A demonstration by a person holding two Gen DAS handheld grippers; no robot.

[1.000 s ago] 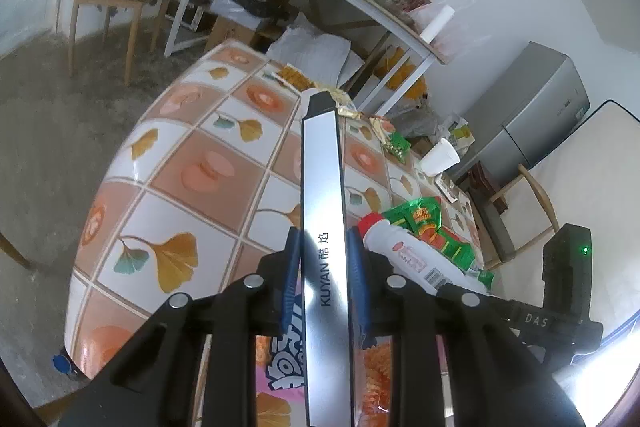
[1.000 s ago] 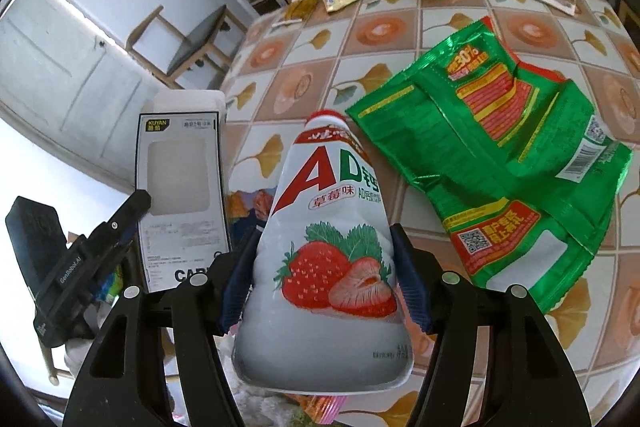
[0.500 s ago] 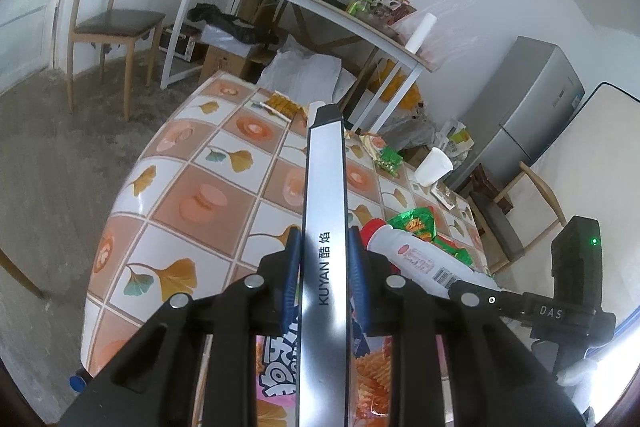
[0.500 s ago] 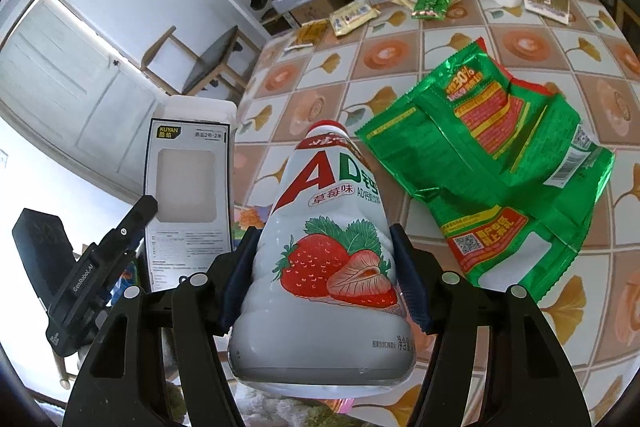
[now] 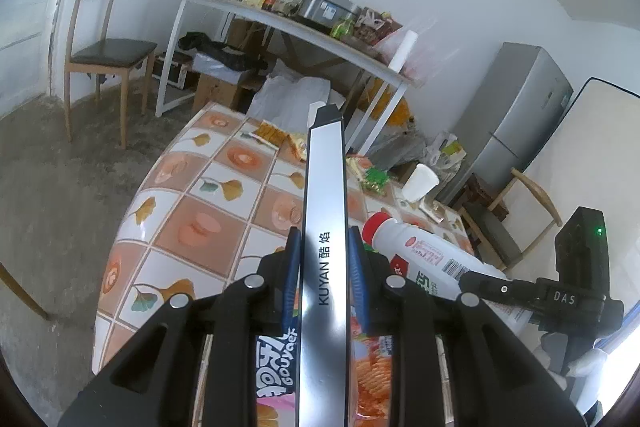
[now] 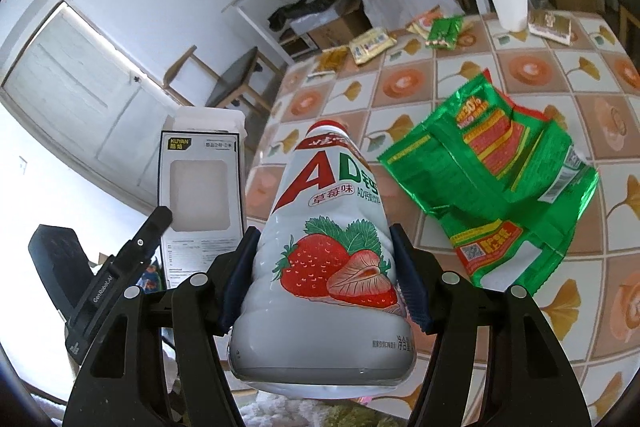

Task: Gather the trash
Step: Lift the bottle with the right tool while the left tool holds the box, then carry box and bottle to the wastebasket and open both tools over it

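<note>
My left gripper [image 5: 324,247] is shut on a flat silver carton [image 5: 324,227] marked KUYAN, held edge-on above the tiled table [image 5: 208,227]. The same carton [image 6: 200,199] shows its white windowed face at the left of the right wrist view. My right gripper [image 6: 324,247] is shut on a white strawberry drink bottle [image 6: 328,247] with a red cap, lifted off the table; that bottle [image 5: 424,259] also appears at the right of the left wrist view. A crumpled green snack bag [image 6: 500,179] lies on the table to the right of the bottle.
A white paper cup [image 6: 507,1], a green sachet [image 6: 442,31] and gold wrappers [image 6: 372,45] lie at the table's far edge. A pink and orange snack bag [image 5: 372,371] lies below the left gripper. Wooden chair [image 5: 104,51], cluttered white shelf table [image 5: 288,27] and grey fridge [image 5: 520,115] stand beyond.
Both grippers have risen with carton and bottle, so the table and the green bag look smaller and lower. Neither grip has changed.
</note>
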